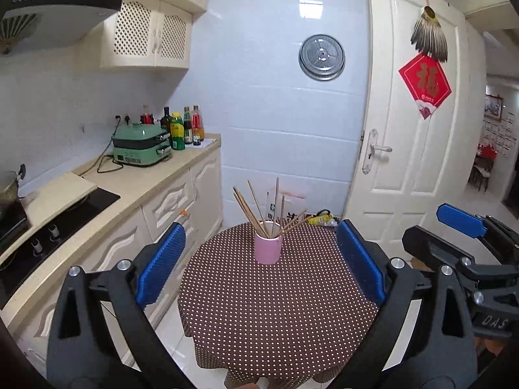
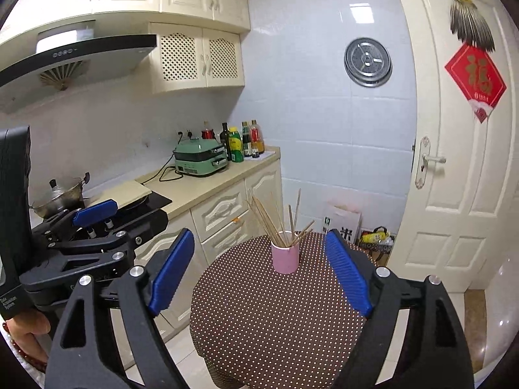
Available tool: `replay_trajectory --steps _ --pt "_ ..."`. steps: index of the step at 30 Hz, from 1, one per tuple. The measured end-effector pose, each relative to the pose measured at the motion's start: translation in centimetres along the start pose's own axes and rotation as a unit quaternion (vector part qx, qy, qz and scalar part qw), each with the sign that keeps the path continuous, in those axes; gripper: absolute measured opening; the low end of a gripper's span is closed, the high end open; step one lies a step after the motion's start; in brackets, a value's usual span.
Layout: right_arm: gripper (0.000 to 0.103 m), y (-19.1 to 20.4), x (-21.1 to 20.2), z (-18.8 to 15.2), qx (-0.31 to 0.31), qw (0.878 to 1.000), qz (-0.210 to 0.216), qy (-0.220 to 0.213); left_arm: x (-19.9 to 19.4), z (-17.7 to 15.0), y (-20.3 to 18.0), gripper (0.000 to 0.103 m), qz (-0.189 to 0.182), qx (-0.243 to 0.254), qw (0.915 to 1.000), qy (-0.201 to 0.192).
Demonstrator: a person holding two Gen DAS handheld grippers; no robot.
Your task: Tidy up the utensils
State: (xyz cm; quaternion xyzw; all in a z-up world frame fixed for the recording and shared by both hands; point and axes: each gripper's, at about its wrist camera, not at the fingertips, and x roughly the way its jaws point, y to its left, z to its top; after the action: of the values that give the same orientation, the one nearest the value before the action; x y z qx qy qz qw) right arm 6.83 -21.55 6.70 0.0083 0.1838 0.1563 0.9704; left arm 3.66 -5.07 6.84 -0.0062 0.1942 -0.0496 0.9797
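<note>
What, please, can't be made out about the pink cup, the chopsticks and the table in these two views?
- Pink cylindrical cup: its inside, hidden by its own wall in both views.
- Thin wooden chopsticks: lower ends inside the cup; exact count unclear, too thin.
- Brown dotted round table: near edge cut off by the black tongs.

Each handheld black plastic gripper, the left gripper (image 1: 261,265) and the right gripper (image 2: 259,275), has triangular cut-out arms, silver round bolts and ribbed blue rubber pads (image 1: 161,264). At nine o'clock in the right view, white lettering marks the left gripper's black body; dark red beads circle the person's wrist (image 2: 14,347).
</note>
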Motion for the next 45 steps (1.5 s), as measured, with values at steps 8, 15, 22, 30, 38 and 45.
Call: replay_trajectory --steps 8,15,22,30,38,45 --pt "0.084 1.7 -1.8 0.0 -0.014 1.0 -0.012 -0.024 -2.6 0.1 0.5 0.094 0.003 0.009 0.9996 -0.026" --pt "0.085 2.7 -2.6 -0.5 -0.019 0.999 -0.022 -0.025 -3.7 -0.4 0.9 0.094 0.002 0.012 0.9995 -0.03" --pt "0.085 3.1 -3.1 -0.5 -0.02 0.999 -0.024 -0.031 -4.4 -0.5 0.9 0.094 0.008 0.017 0.9989 -0.042" --pt "0.086 2.8 -3.5 -0.8 -0.021 0.999 -0.023 -0.036 -5.4 -0.7 0.7 0.094 0.028 0.027 0.9974 -0.061" --pt "0.086 2.5 -3.4 -0.9 -0.021 0.999 -0.019 -0.034 -5.5 -0.7 0.7 0.094 0.037 0.029 0.9969 -0.063" --pt "0.086 2.0 -3.5 -0.8 -0.022 0.999 -0.018 -0.034 -5.4 -0.7 0.6 0.094 0.039 0.031 0.9968 -0.063"
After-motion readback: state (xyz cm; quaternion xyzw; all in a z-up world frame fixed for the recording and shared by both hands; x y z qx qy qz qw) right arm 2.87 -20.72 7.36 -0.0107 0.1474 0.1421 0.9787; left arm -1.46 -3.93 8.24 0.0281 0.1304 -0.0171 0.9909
